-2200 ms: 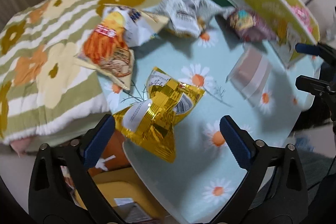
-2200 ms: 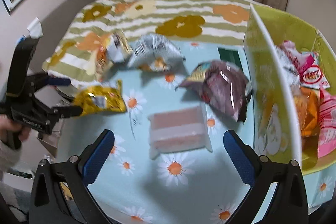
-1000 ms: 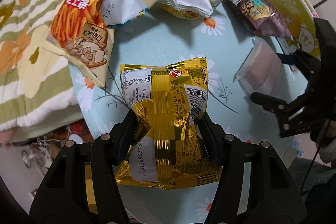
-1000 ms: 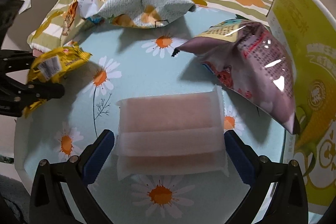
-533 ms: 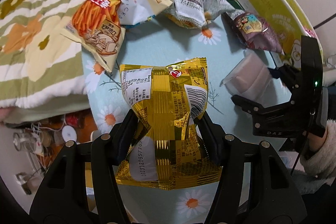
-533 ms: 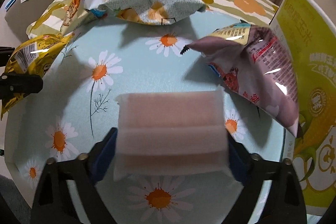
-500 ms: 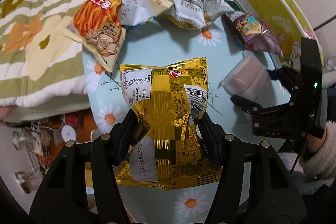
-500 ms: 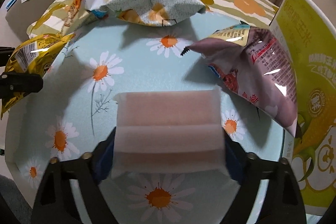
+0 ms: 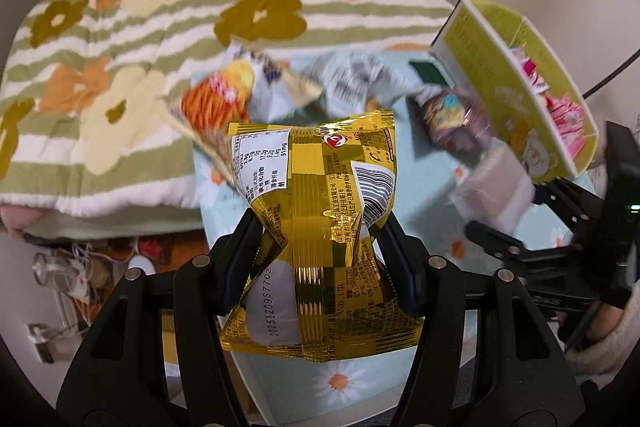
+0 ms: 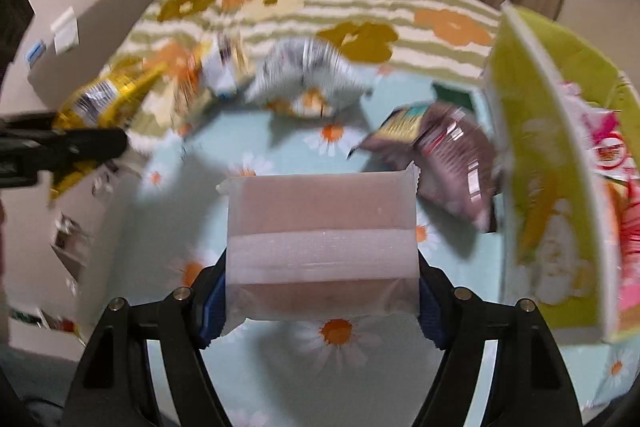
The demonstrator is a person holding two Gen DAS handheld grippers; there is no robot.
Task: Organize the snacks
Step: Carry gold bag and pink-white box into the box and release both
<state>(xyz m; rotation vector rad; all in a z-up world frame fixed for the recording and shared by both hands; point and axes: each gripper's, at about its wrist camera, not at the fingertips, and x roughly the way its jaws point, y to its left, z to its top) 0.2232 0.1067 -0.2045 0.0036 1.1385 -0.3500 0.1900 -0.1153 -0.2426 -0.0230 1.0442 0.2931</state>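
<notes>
My left gripper (image 9: 320, 247) is shut on a gold foil snack bag (image 9: 320, 227) and holds it above the daisy-print table (image 9: 340, 387). My right gripper (image 10: 320, 295) is shut on a translucent pink wafer pack (image 10: 320, 239), lifted off the table (image 10: 280, 155). That pack also shows in the left wrist view (image 9: 494, 187), and the gold bag in the right wrist view (image 10: 104, 95). A yellow-green box (image 10: 532, 187) with several pink and red snack packs inside stands at the right; it also shows in the left wrist view (image 9: 516, 75).
On the table lie a purple snack bag (image 10: 448, 155), a silver-white bag (image 10: 308, 79) and an orange sticks bag (image 9: 216, 107). A striped flowered blanket (image 9: 120, 67) covers the surface behind and left. A dark green card (image 9: 430, 73) lies by the box.
Both grippers have risen from the table with their packs. The right gripper closed on the wafer pack and lifted it; the views now look more level across the table.
</notes>
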